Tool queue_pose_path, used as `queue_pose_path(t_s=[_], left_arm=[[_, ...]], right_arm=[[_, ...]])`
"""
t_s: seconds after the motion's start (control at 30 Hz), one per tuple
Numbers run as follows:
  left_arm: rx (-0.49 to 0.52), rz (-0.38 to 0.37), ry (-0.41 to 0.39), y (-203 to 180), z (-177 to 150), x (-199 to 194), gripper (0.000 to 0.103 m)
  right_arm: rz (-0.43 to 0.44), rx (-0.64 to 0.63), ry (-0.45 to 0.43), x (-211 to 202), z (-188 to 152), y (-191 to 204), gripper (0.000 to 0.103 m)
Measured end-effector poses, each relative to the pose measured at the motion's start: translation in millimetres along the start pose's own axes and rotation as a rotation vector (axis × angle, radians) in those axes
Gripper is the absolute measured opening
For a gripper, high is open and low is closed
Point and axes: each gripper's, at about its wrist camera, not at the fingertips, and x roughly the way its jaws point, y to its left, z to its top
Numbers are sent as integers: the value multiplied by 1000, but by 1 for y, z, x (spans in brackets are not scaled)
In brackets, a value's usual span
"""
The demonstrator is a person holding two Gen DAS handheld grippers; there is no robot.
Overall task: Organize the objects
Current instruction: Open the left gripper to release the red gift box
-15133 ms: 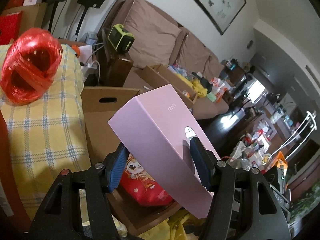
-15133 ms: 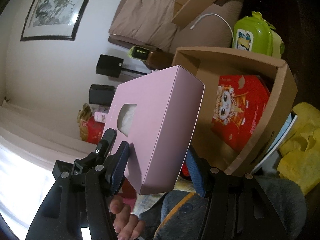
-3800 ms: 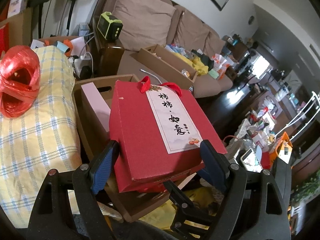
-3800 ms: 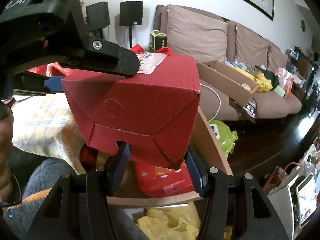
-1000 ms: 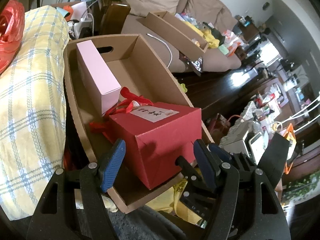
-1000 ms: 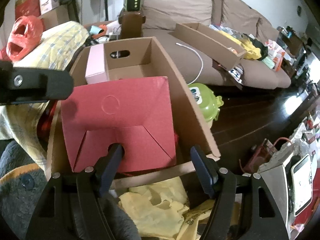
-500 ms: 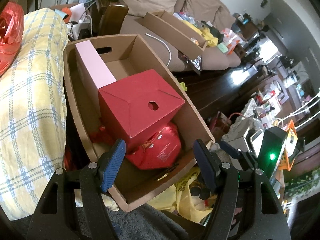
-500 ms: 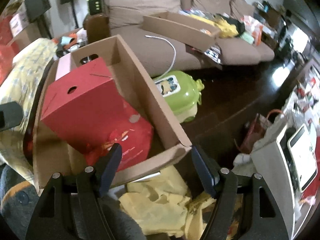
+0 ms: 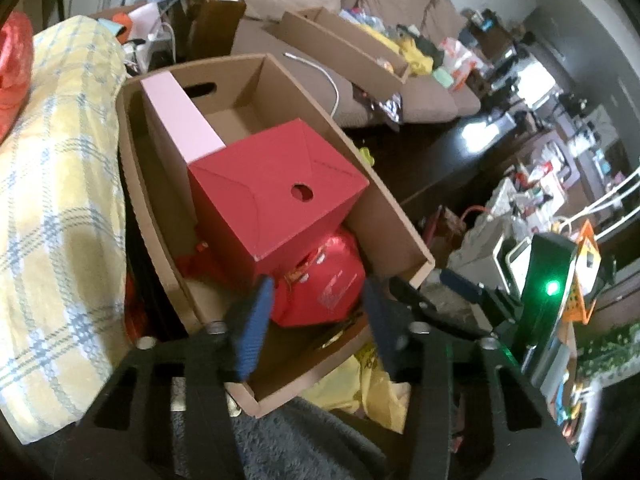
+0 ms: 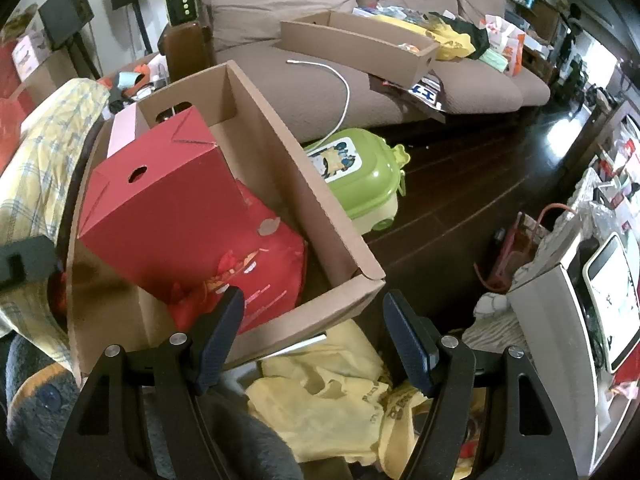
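A red gift box (image 9: pixel 276 192) lies tipped in the open cardboard box (image 9: pixel 384 208), its folded bottom with a round hole facing up. It leans on a pink box (image 9: pixel 180 116) at the left wall and rests on a red bag (image 9: pixel 320 280). My left gripper (image 9: pixel 316 300) hovers over the near end of the cardboard box. Its jaws are closing with nothing between them. In the right wrist view the red gift box (image 10: pixel 168 208), the pink box (image 10: pixel 122 130) and the red bag (image 10: pixel 260 264) sit inside the cardboard box (image 10: pixel 304 184). My right gripper (image 10: pixel 314 308) stands open and empty at the near rim.
A yellow plaid blanket (image 9: pixel 52 200) lies left of the box. A green toy case (image 10: pixel 356 172) sits on the dark floor to its right. Yellow bags (image 10: pixel 328 384) lie under my grippers. A flat cardboard tray (image 10: pixel 360 44) rests on the sofa. A white device (image 10: pixel 568 292) stands at the right.
The red gift box left both grippers and tipped over into the cardboard box, bottom up. The left jaws have drawn closer together. The right view swung towards the floor on the right.
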Motion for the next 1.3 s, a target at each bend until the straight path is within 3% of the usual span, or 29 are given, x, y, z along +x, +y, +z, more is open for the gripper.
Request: queue_pose_path(t_s=[0.13,0.27,0.43,0.5,0.53,0.87,1.07,1.3], left_arm=[[53,18,33,-10,-1,9,29],[98,64,48,-14,7,25,28],[-44,77,88,11,34,48,21],[-79,71,101,16,43,58,10],[-87,73,103,15,47,62,10],[-5,116,2,-15,67,82,10],[26,81,41,-17,53,59,16],[144,19,24,-20,12,-24,20]], right_arm=[[1,2,7,1,0,0,74],[4,2,15,2,-1,1,74],[7,0,20,3,-1,1,74],[10,3,24,3,-1,0,74],[12,4,24,3,-1,0,74],[11,1,24,3,0,0,74],[17,13,19,3,0,-1,74],[42,19,-11,-4,-1,-1,74]])
